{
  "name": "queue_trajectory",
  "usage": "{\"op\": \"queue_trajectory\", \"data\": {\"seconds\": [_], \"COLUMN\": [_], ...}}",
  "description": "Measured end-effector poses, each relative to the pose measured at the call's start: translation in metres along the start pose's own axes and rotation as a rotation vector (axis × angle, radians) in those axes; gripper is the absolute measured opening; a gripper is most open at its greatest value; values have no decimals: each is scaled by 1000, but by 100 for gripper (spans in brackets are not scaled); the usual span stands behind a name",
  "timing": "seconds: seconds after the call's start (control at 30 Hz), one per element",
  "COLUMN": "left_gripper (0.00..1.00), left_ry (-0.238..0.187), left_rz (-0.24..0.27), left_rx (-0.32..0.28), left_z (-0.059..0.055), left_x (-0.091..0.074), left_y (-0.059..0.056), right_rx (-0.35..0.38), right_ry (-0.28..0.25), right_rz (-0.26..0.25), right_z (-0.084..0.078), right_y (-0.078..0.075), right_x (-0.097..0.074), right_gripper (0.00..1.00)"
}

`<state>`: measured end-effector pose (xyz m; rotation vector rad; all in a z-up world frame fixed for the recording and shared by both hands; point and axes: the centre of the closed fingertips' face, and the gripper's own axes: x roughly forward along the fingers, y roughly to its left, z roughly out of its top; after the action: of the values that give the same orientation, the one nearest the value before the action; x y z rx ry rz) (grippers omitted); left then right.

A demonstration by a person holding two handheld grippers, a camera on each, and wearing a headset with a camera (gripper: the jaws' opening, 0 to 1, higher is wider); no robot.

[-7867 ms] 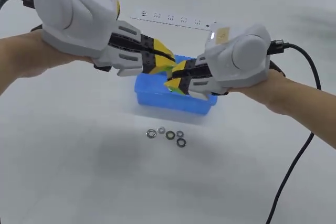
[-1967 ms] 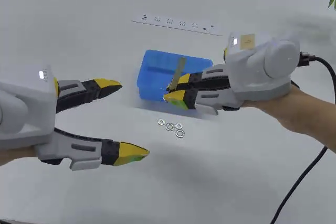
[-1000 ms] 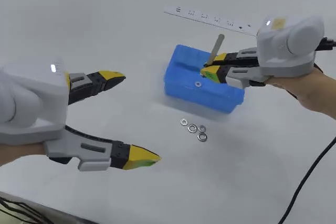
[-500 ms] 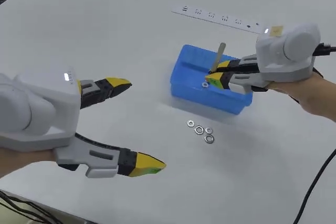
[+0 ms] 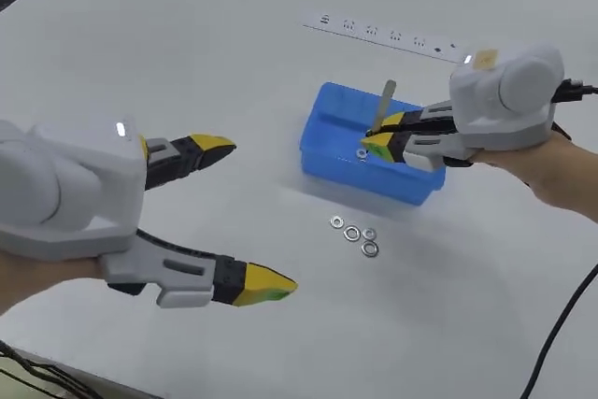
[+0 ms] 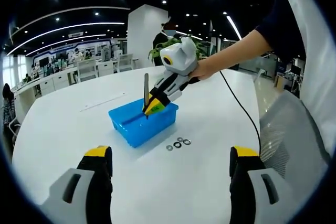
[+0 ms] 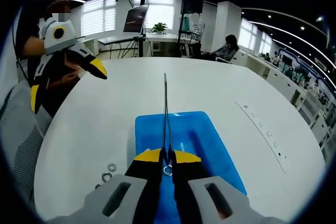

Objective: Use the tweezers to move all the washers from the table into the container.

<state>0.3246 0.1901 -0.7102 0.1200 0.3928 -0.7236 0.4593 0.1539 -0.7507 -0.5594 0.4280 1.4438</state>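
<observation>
Several metal washers lie in a small cluster on the white table, just in front of the blue container. My right gripper hovers over the container's near right part, shut on slim metal tweezers that stick up and away from it. A small metal ring shows at the jaws by the tweezers' near end. My left gripper is wide open and holds nothing, off to the left of the washers. In the left gripper view the washers lie beyond the open left gripper, beside the container.
A white power strip lies behind the container. A black cable trails from the right gripper across the table's right side. A mesh chair stands past the table's edge.
Since the oldest frame my left gripper has let go, opened and drawn back to the left. The right gripper keeps the tweezers and has barely shifted over the container in the last second.
</observation>
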Motion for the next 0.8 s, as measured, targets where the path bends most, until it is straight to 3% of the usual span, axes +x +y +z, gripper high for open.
{"op": "queue_trajectory", "data": {"seconds": [0.17, 0.37, 0.57, 0.67, 0.8], "left_gripper": [96, 90, 67, 67, 58], "left_ry": [-27, -51, -61, -57, -75], "left_rz": [20, 10, -29, -40, -58], "left_rx": [30, 79, 140, 164, 183], "left_z": [18, 37, 56, 65, 80], "left_x": [11, 28, 49, 59, 70], "left_y": [20, 33, 35, 37, 40], "right_rx": [-9, -32, -51, -63, -80], "right_ry": [0, 4, 1, 2, 4], "right_rz": [-12, -18, -29, -21, -13], "right_z": [4, 6, 8, 9, 10], "right_y": [0, 2, 3, 6, 10], "right_x": [-3, -9, -14, -14, -13], "right_gripper": [7, 7, 7, 7, 8]}}
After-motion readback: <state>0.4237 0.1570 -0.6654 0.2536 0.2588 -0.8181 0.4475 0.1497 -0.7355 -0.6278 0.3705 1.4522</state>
